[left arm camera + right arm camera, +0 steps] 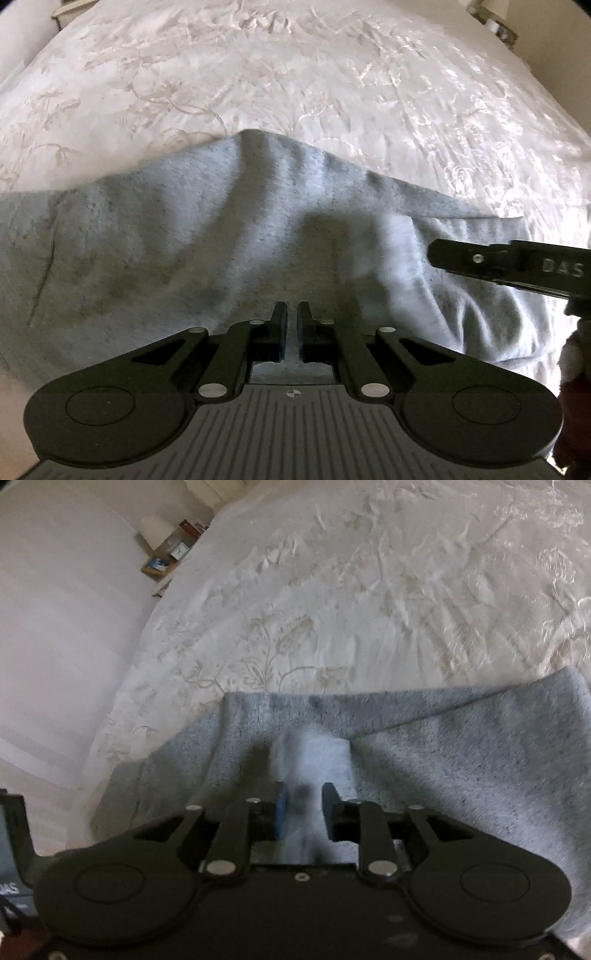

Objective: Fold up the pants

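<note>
The grey pants [207, 236] lie bunched and partly lifted over a white bedspread, and they fill the lower half of the right wrist view [461, 760]. My left gripper [291, 314] is shut on a fold of the grey fabric, jaws nearly touching. My right gripper [304, 797] is shut on a thicker bunch of the pants that stands up between its fingers. The right gripper's finger [480, 258] also shows in the left wrist view, reaching in from the right onto the cloth.
The white bedspread [295, 74] with a pale floral pattern stretches beyond the pants. A wooden nightstand [166, 559] with small items stands at the bed's far left. A white wall or floor area [55, 646] lies left of the bed edge.
</note>
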The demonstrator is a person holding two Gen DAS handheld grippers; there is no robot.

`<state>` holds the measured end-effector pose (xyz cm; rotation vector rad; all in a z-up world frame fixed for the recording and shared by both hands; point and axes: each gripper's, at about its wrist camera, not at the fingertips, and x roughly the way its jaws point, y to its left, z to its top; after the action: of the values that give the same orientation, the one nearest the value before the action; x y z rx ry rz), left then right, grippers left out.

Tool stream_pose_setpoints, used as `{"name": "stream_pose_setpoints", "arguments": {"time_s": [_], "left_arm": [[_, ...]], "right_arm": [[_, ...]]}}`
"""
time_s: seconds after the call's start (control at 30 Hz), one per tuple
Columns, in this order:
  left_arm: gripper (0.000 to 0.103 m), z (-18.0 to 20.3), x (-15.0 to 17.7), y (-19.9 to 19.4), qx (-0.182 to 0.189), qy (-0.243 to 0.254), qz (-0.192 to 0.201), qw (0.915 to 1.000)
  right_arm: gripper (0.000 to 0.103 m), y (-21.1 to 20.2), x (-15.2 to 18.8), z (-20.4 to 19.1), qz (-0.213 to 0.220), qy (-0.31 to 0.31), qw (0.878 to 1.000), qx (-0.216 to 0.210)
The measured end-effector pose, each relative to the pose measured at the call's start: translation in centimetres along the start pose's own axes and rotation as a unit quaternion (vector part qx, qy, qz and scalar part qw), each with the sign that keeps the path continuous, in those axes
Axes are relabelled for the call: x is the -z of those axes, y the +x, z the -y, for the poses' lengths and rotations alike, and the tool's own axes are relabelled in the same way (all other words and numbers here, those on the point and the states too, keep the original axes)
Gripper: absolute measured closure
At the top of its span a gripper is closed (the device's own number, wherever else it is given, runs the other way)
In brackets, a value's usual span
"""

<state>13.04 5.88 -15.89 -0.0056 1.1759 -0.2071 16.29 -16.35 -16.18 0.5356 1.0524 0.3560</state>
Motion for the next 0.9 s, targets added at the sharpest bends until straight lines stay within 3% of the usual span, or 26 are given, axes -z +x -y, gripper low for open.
{"name": "stream_pose_setpoints", "arguments": {"time_s": [0.13, 0.3, 0.5, 0.63, 0.7, 0.83, 0.9], "left_arm": [[0.097, -0.6, -0.4, 0.0, 0.015, 0.015, 0.006, 0.9998], [0.097, 1.0, -1.3, 0.1, 0.045, 0.027, 0.016, 0.9985], [0.097, 4.9, -0.5, 1.9, 0.066, 0.053, -0.002, 0.9965], [0.097, 6.3, 1.2, 4.2, 0.055, 0.051, -0.048, 0.9960], [0.096, 6.7, 2.0, 5.3, 0.030, 0.057, -0.068, 0.9956], [0.092, 6.4, 2.1, 4.9, 0.012, 0.036, -0.063, 0.9973], [0.092, 6.2, 2.2, 4.0, -0.004, 0.031, -0.053, 0.9981]], "right_arm": [[0.070, -2.1, 0.5, -0.3, 0.030, -0.001, 1.000, -0.001], [0.070, -5.6, 0.4, 2.6, 0.074, 0.019, 0.995, 0.069], [0.088, -7.0, -0.6, 8.3, 0.069, 0.042, 0.984, 0.161], [0.093, -6.1, -0.7, 11.6, 0.031, 0.059, 0.977, 0.204], [0.097, -5.7, -0.3, 12.8, 0.016, 0.067, 0.975, 0.212], [0.096, -5.8, 0.3, 13.3, 0.013, 0.060, 0.977, 0.203], [0.089, -6.1, 0.1, 12.9, 0.019, 0.052, 0.979, 0.195]]}}
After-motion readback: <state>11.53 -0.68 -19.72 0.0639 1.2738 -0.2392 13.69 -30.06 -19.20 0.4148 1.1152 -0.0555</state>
